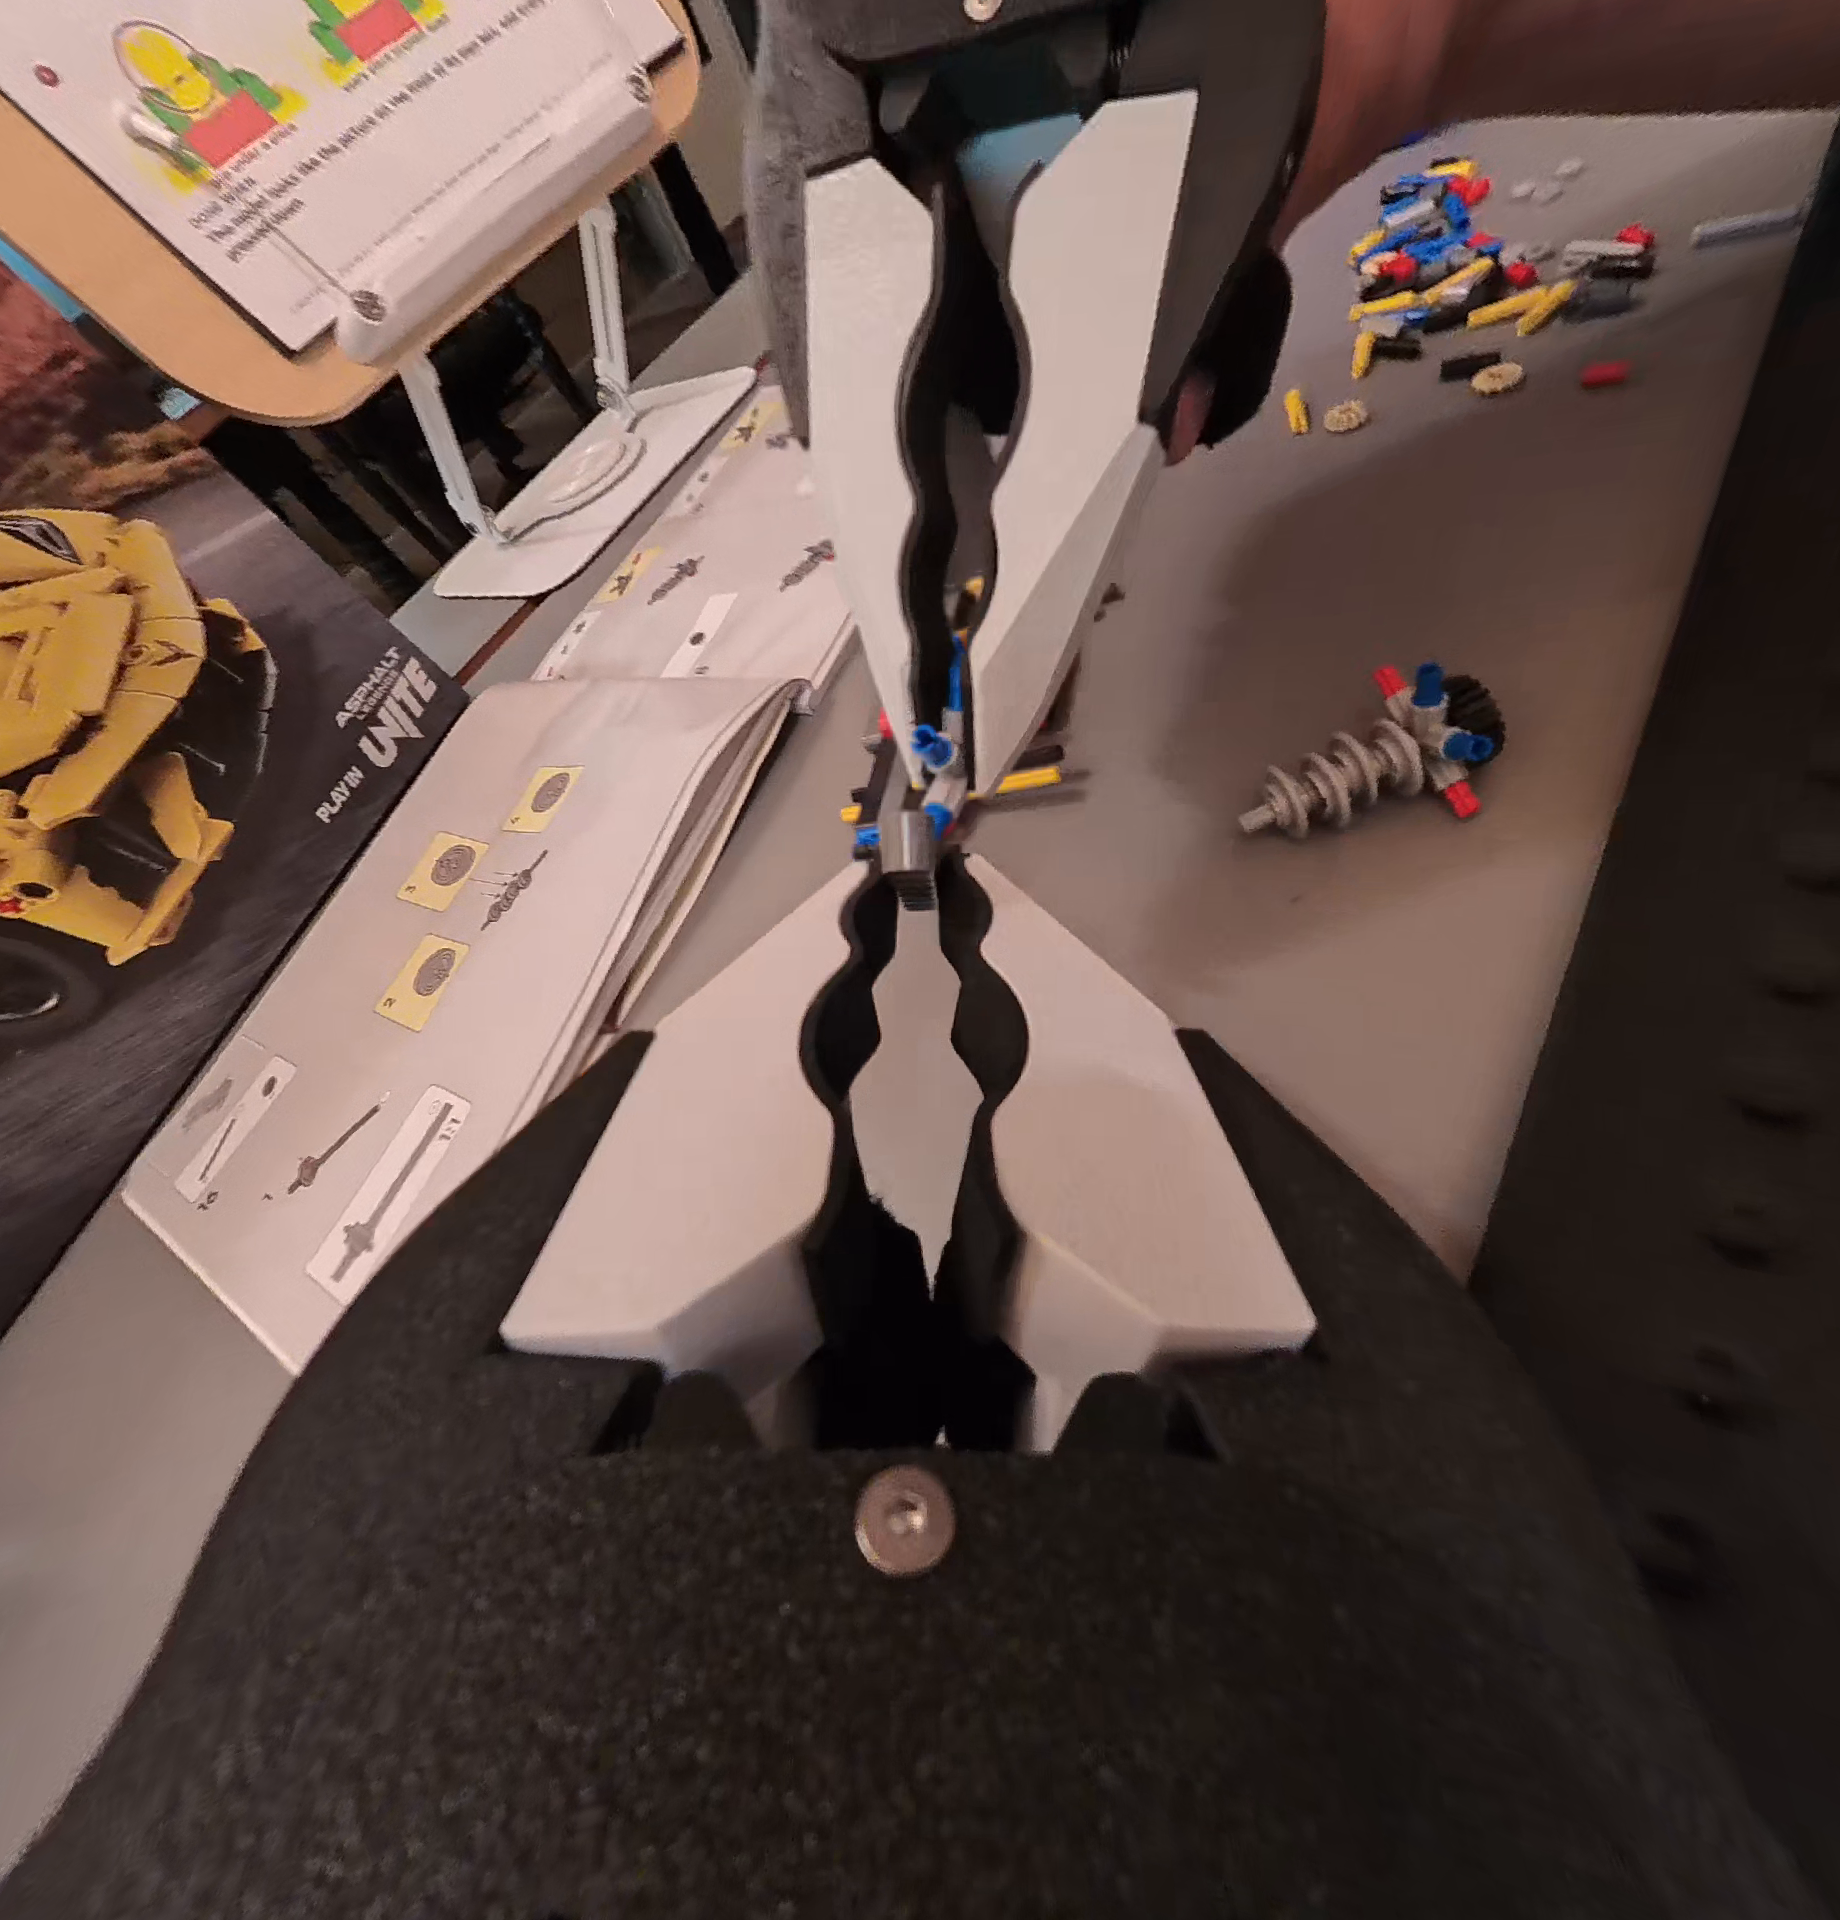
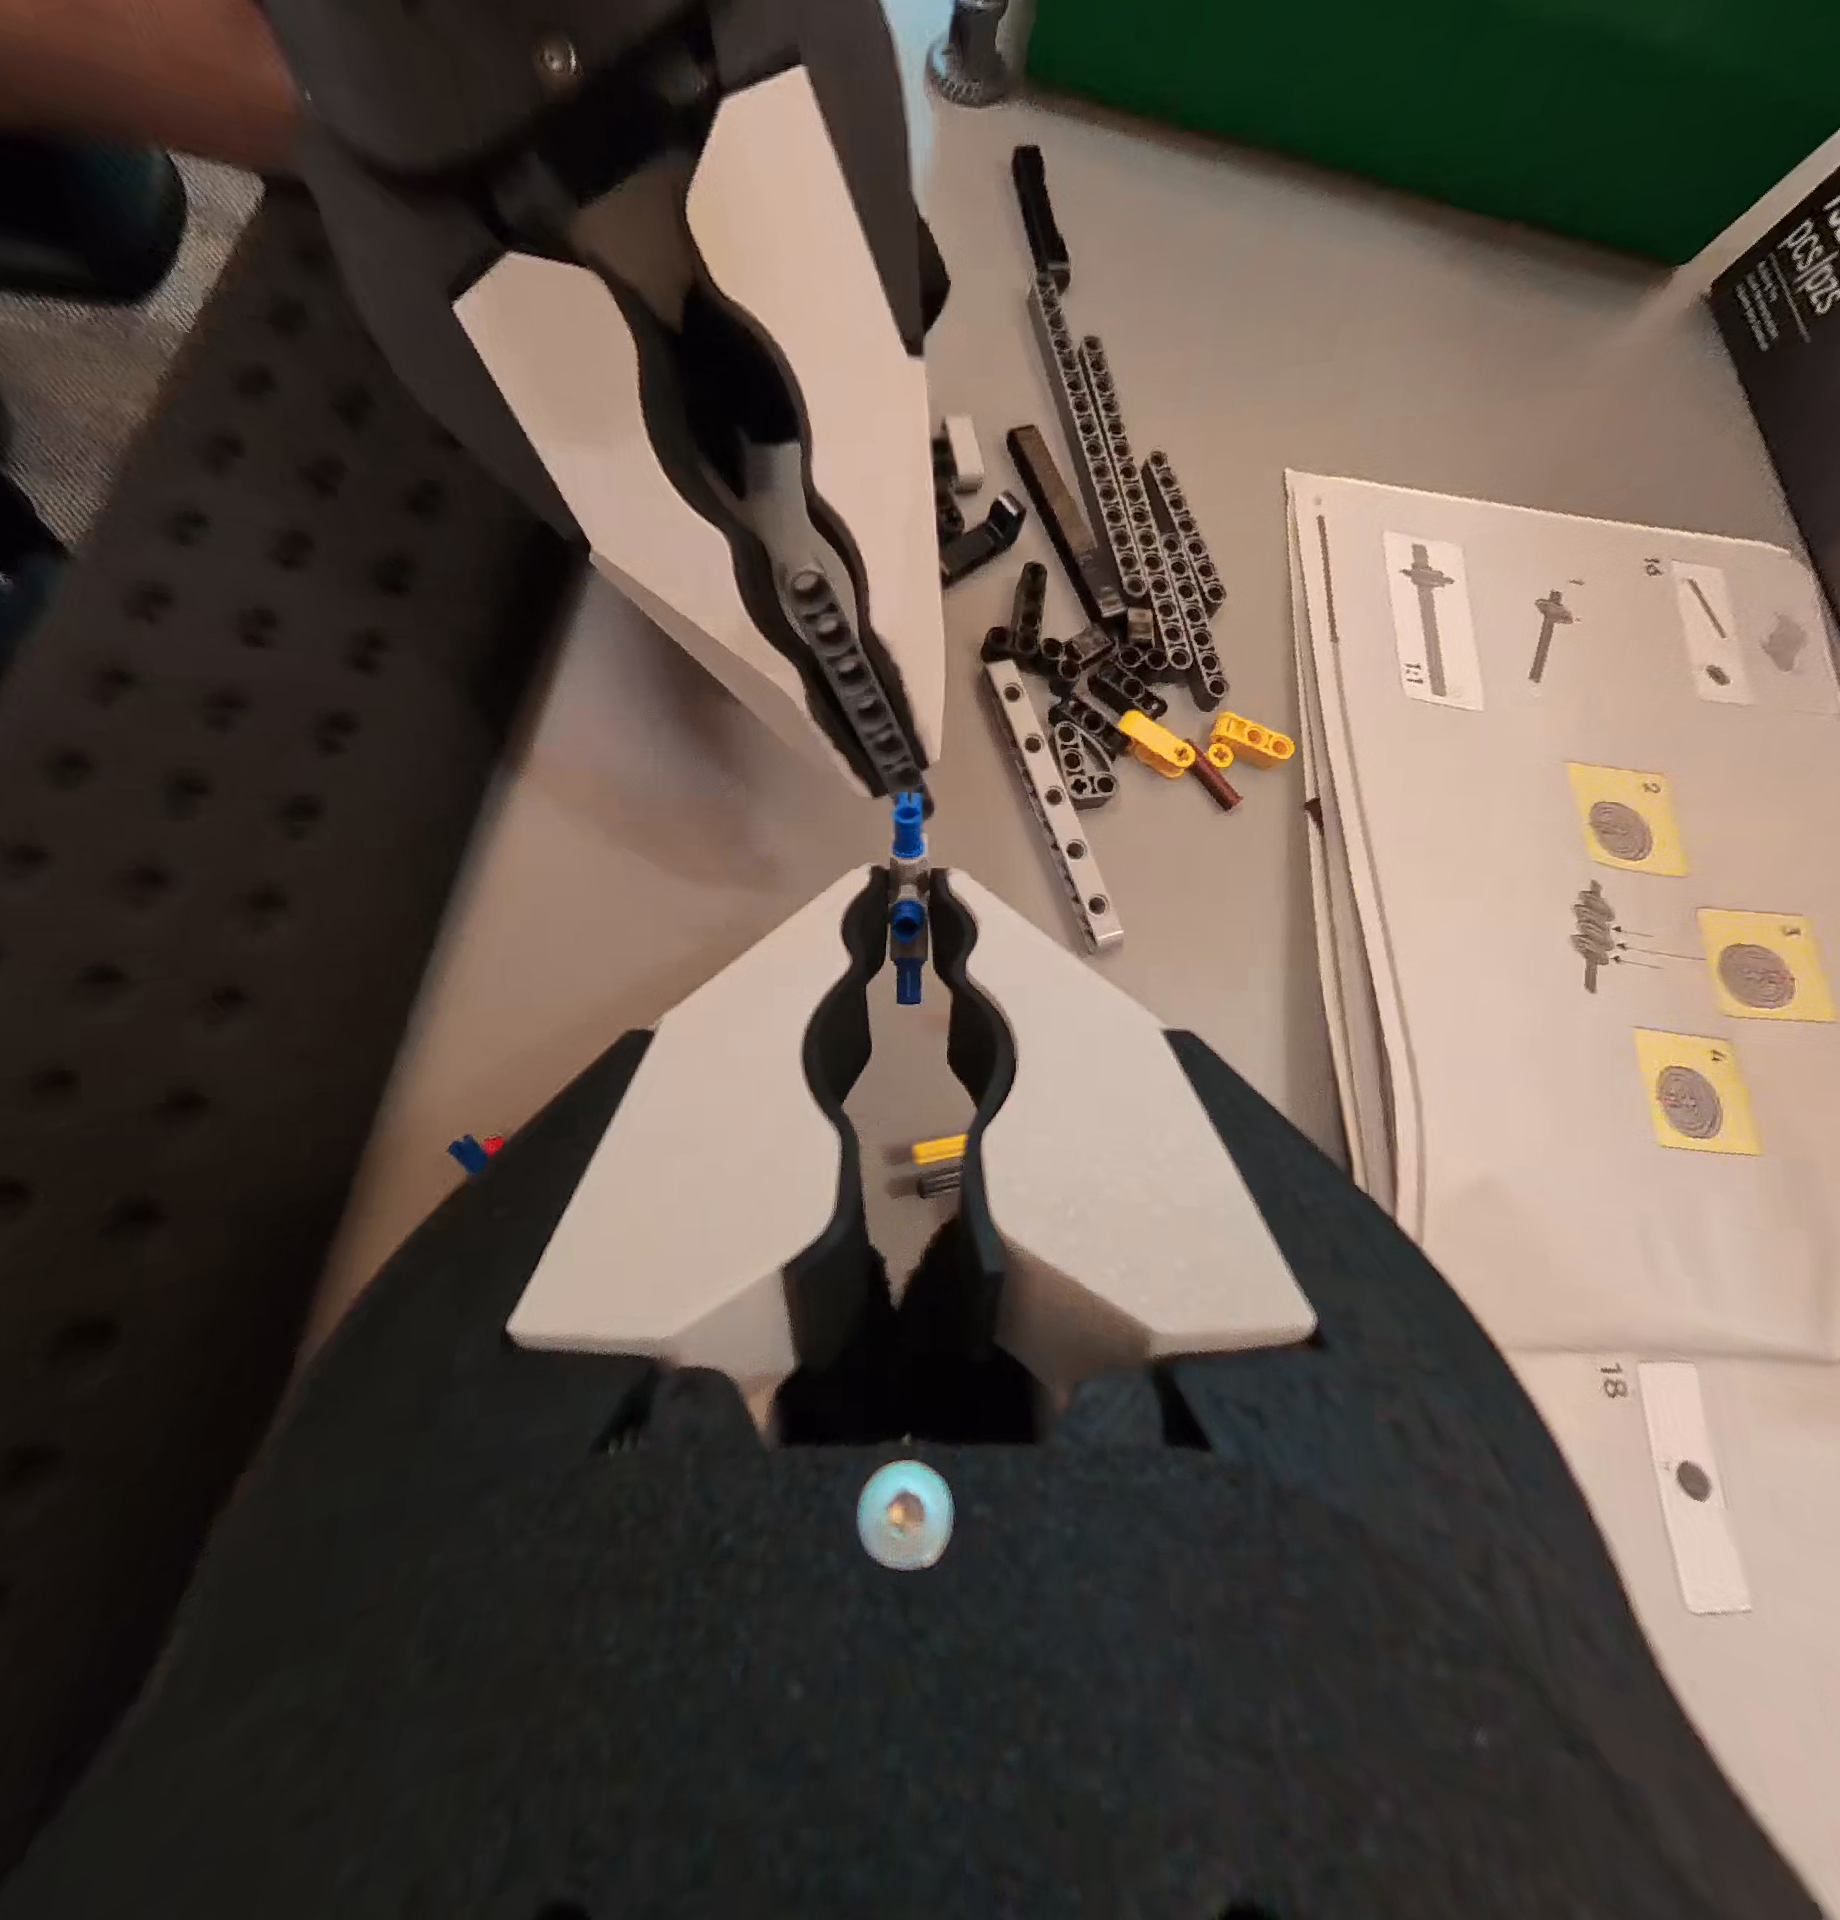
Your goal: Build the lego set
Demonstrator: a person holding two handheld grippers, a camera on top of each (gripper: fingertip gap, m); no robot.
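Surrounding your work on the grey table (image 1: 1363, 987): an open instruction booklet (image 1: 459, 987) to the left, the set's box (image 1: 116, 779) with a yellow car pictured beyond it, a white stand (image 1: 583, 520) carrying a printed sheet, a loose heap of small mixed-colour pieces (image 1: 1467, 270) at the far right, and a finished grey screw-shaped assembly (image 1: 1383, 758) with a black gear and red and blue pins lying alone, well apart from the grippers. In the right wrist view a pile of black and grey beams (image 2: 1113, 603) with two yellow connectors (image 2: 1207, 743) lies just beside the booklet (image 2: 1570, 883) (nothing stands between the two claws). Your left gripper (image 1: 916, 883) is closed on a long dark grey holed beam (image 2: 859, 696), gripped along its length. Your right gripper (image 2: 908, 883) is pinched on a small grey connector with blue pins (image 2: 908, 904). The two pieces meet tip to tip above the table, the top blue pin touching the beam's end.
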